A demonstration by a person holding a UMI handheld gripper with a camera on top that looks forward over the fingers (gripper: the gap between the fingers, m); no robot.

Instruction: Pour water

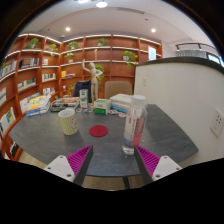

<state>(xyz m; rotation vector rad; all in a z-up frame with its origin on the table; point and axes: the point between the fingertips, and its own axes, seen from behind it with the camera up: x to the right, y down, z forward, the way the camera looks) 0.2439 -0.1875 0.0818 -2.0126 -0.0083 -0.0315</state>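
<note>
Just ahead of open claw (pixel 112 163): upright bottle (pixel 133 124)

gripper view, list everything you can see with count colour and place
bottle: 1, clear with white cap, upright on the table between the gripper fingers, gaps either side
cup: 1, pale yellow, on the table left of the bottle
coaster: 1, red, flat between cup and bottle
table: 1, grey, ahead of the fingers
boxes: several, white and coloured, far table edge
shelves: wooden, back wall
gripper: 1, pink pads, open
</note>
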